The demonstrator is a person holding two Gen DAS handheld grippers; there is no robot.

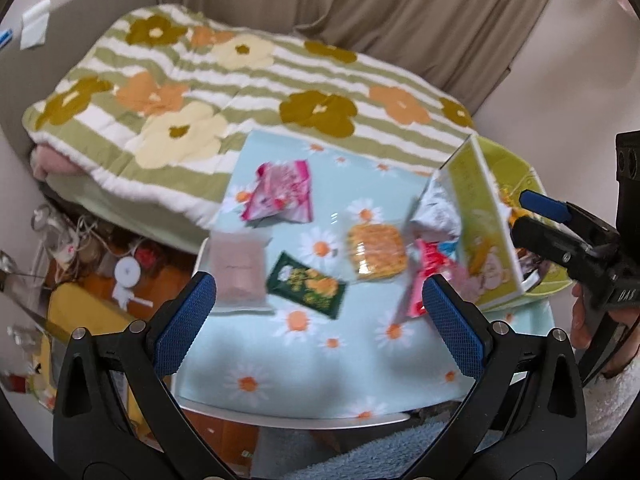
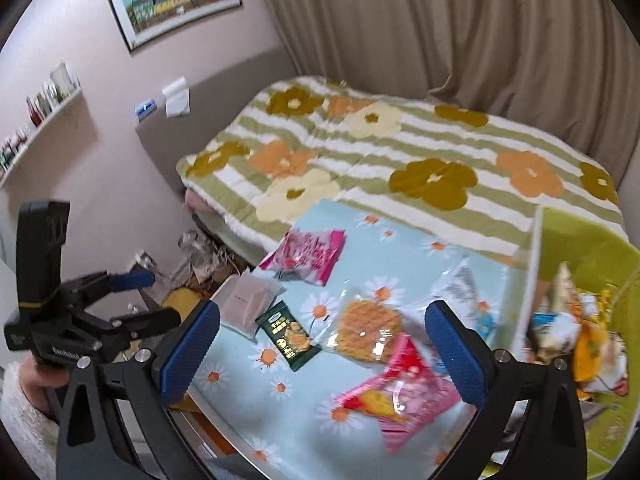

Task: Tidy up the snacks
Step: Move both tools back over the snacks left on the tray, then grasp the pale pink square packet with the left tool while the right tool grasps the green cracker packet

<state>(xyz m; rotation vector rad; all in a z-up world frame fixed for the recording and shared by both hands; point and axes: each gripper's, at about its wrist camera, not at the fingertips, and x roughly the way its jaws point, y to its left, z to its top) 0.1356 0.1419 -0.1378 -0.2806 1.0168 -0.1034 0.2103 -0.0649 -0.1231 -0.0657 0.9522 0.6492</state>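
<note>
Several snack packets lie on a daisy-print table [image 1: 320,384]: a dark green packet [image 1: 306,285] [image 2: 289,335], a clear pack of orange waffles [image 1: 376,251] [image 2: 368,330], a pink packet [image 1: 280,192] [image 2: 306,254] at the back, a pale pink pouch [image 1: 238,270] [image 2: 248,300], a red-pink packet [image 2: 400,396] and a white packet [image 2: 460,288]. A green box [image 1: 486,216] [image 2: 592,248] at the right holds more snacks. My left gripper [image 1: 320,316] is open and empty above the table's front. My right gripper [image 2: 320,354] is open and empty, beside the box.
A bed with a flowered green-striped blanket [image 1: 240,92] borders the table's far side. Cluttered floor with cables and a yellow box [image 1: 80,312] lies left of the table. Curtains [image 2: 440,32] hang behind. A wall shelf [image 2: 40,128] is at the far left.
</note>
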